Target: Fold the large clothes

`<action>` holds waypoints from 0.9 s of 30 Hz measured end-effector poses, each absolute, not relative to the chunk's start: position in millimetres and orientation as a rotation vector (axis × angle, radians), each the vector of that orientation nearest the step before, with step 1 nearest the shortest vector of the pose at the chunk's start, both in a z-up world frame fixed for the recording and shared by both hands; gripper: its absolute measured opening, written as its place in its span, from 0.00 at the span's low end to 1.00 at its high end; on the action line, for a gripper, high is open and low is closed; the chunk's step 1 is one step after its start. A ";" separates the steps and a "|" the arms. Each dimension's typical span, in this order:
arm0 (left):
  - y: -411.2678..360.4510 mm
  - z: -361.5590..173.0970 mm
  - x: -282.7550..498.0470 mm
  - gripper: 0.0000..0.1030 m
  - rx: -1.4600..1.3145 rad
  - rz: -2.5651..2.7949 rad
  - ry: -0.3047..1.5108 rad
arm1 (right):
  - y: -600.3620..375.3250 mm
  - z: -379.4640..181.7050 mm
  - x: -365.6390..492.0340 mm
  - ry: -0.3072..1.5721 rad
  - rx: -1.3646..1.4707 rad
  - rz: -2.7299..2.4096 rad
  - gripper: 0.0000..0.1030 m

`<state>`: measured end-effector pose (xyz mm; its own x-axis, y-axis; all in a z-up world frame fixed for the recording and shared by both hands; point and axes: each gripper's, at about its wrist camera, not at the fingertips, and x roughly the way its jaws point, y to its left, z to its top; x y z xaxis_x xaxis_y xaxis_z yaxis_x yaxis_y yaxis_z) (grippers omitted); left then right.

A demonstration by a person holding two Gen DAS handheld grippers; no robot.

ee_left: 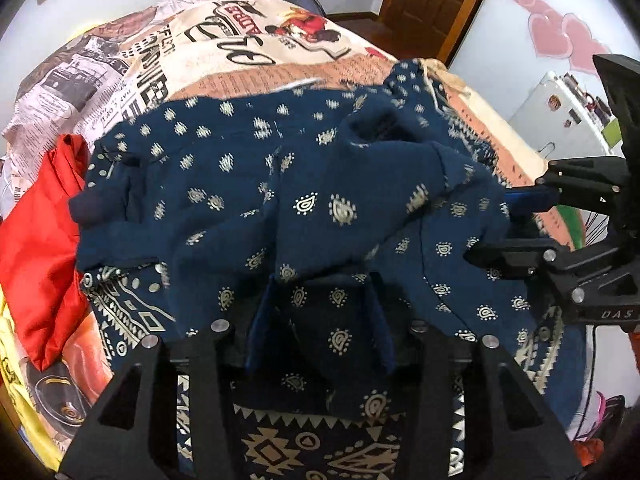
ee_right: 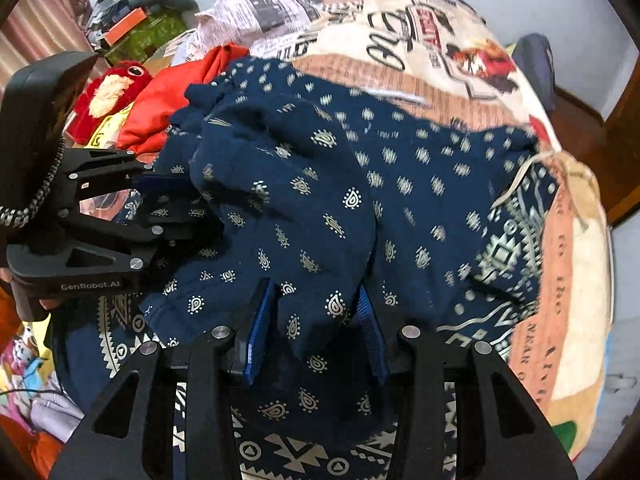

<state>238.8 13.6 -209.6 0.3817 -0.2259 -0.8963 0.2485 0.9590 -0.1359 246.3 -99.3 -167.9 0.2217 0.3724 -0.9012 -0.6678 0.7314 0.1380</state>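
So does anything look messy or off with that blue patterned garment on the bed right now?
Yes. The blue paisley garment is not lying flat: a fold is bunched into a raised hump in its middle, and the cloth drapes loosely between the fingers of both the left gripper and the right gripper. A crumpled red garment lies beside it.

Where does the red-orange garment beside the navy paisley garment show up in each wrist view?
Left wrist: red-orange garment at the left edge, left of the navy paisley garment.
Right wrist: red-orange garment at upper left, beyond the left gripper.
Shared landmark: newspaper-print bedspread.
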 end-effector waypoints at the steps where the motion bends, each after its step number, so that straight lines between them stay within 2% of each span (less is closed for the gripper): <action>1: 15.2 -205.1 238.7 0.44 0.015 -0.303 1.131 | -101.9 -161.1 246.6 1.119 -0.298 0.730 0.37; 5: 33.0 -172.4 232.2 0.44 -0.034 -0.306 1.042 | -112.5 -138.8 251.3 1.050 -0.249 0.720 0.37; 8: 57.7 -150.0 226.2 0.52 -0.074 -0.279 0.959 | -126.0 -121.3 257.8 0.973 -0.222 0.686 0.37; 13: 115.5 -144.2 231.4 0.55 -0.151 -0.118 0.919 | -151.0 -116.2 276.0 0.940 -0.181 0.575 0.38; 20: 201.7 -186.5 239.5 0.55 -0.359 0.057 0.990 | -198.3 -128.6 300.5 0.979 -0.038 0.435 0.38; 27: 230.5 -243.9 247.1 0.55 -0.630 0.016 1.062 | -223.3 -160.9 319.8 1.061 0.014 0.337 0.38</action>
<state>247.1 230.5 -243.9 0.5043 -0.2821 -0.8161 -0.3061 0.8253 -0.4744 319.8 -223.3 -160.9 0.4422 0.2783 -0.8527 -0.2647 0.9488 0.1724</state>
